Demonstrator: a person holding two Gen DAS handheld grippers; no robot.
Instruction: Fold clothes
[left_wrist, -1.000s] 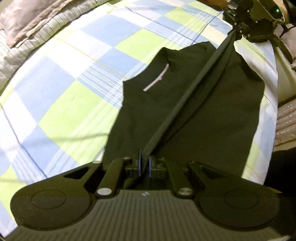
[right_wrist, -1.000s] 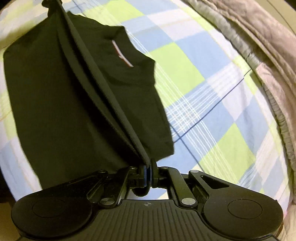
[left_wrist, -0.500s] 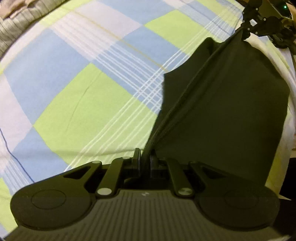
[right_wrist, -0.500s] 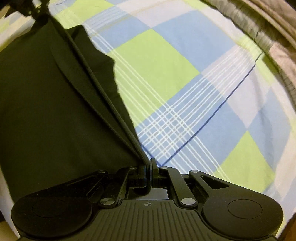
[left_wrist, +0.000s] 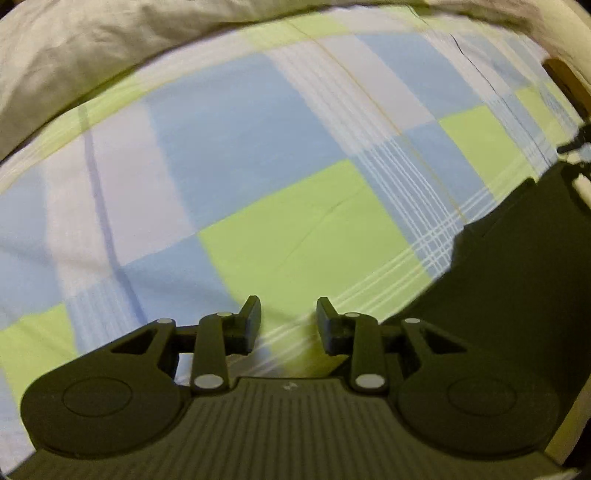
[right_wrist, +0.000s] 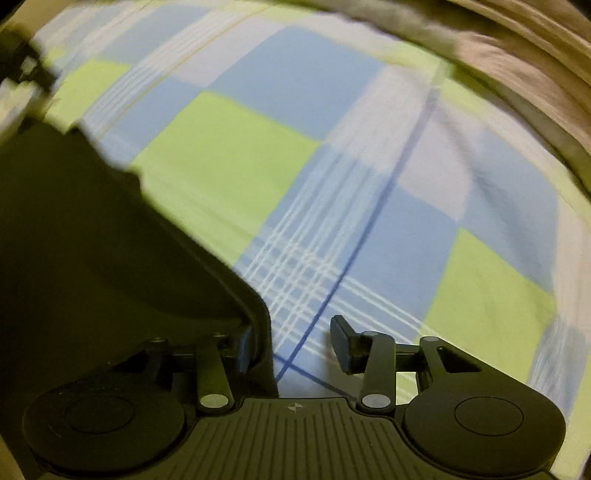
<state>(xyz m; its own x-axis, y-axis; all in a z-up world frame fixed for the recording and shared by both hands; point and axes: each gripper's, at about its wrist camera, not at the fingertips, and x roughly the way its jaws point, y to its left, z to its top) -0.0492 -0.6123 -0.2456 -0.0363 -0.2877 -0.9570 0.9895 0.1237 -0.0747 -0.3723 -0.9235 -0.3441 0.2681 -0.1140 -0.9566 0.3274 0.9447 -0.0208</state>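
1. Two grippers point steeply down at a bed covered by a checked sheet (left_wrist: 303, 229) of blue, green and white squares; no hand or sleeve shows in either view.
2. Both views are blurred, the right wrist view more so. A pale pillow or blanket (left_wrist: 74, 62) runs along 11 o'clock of the left view, and a brownish blanket (right_wrist: 517, 74) crosses 1 o'clock of the right view; their exact shape is hard to make out.
3. The dark shirt (left_wrist: 517, 266) lies on the bed at 3 to 4 o'clock of the left view, cut off by the picture's edge. In the right view the same shirt (right_wrist: 92, 240) fills 8 to 10 o'clock, also cut off.
4. The left gripper (left_wrist: 288, 321) has just been opening: its jaws stand apart with only sheet visible between them, and no cloth in them.
5. The right gripper (right_wrist: 295, 343) has just been opening too. A fold of the shirt's edge lies against its left finger (right_wrist: 245, 347) and hides part of it, while the right finger (right_wrist: 341, 343) stands clear of the cloth, so nothing is pinched.
6. A dark blurred part, probably the other gripper, sits at the far edge of each view.
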